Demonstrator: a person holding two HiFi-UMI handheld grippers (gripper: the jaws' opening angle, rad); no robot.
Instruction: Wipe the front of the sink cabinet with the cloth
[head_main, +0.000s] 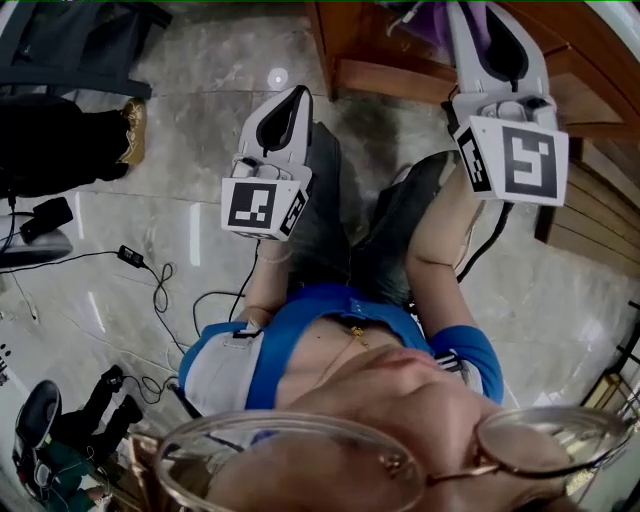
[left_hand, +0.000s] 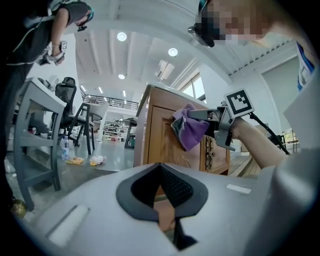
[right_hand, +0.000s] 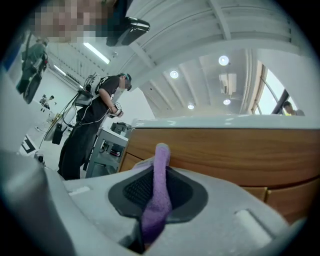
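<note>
Wooden sink cabinet (right_hand: 235, 150) is faced by the 2 grippers. Purple cloth (right_hand: 156, 210) is pinched between the right gripper's (right_hand: 159, 170) jaws, with its long axis along them and its free end drooping before the cabinet front. The left gripper's (left_hand: 160, 170) jaws are pressed together, empty, and apart from the cabinet.
</note>
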